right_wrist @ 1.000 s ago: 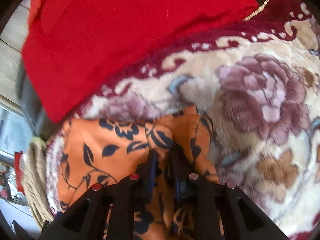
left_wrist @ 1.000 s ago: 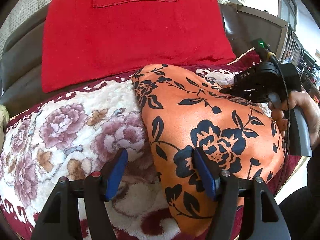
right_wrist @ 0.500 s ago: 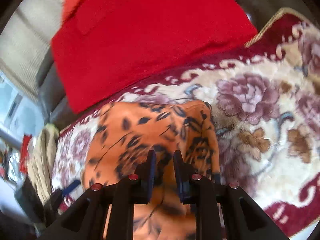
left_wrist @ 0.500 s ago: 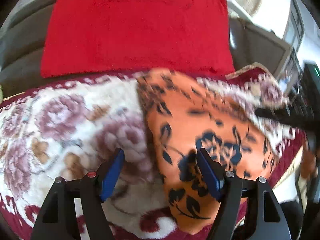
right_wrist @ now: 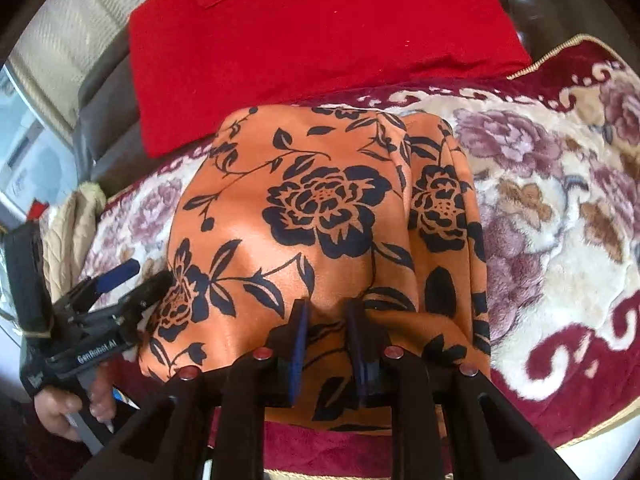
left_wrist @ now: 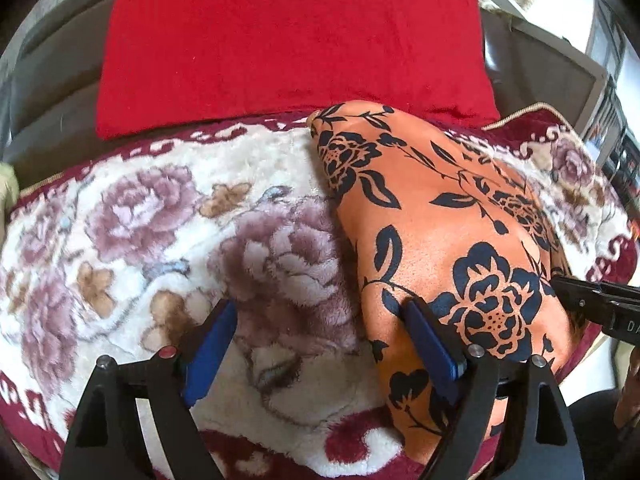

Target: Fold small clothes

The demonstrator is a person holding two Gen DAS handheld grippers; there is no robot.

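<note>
An orange cloth with dark blue flowers (left_wrist: 440,220) lies folded on a flowered plush blanket (left_wrist: 140,220). My left gripper (left_wrist: 320,308) hovers at the cloth's left edge. Its jaws are opening, one blue pad over the blanket, the other against the cloth's edge, and nothing is gripped. In the right wrist view the orange cloth (right_wrist: 320,200) fills the middle. My right gripper (right_wrist: 328,307) is narrowly shut on a puckered fold at its near edge. The left gripper (right_wrist: 148,276) shows at the cloth's left side, held by a hand (right_wrist: 60,408). The right gripper's tip (left_wrist: 560,286) enters from the right.
A red cushion (left_wrist: 288,40) leans against the dark sofa back (left_wrist: 52,80) just behind the cloth. The blanket (right_wrist: 560,200) spreads wide to the right of the cloth. A beige quilted cloth (right_wrist: 68,224) lies at the far left. The blanket's front edge is near.
The right gripper drew back toward the near edge with the cloth, so more of the cloth shows. The left gripper's jaws spread wider. In the left view the right gripper dropped to the lower right.
</note>
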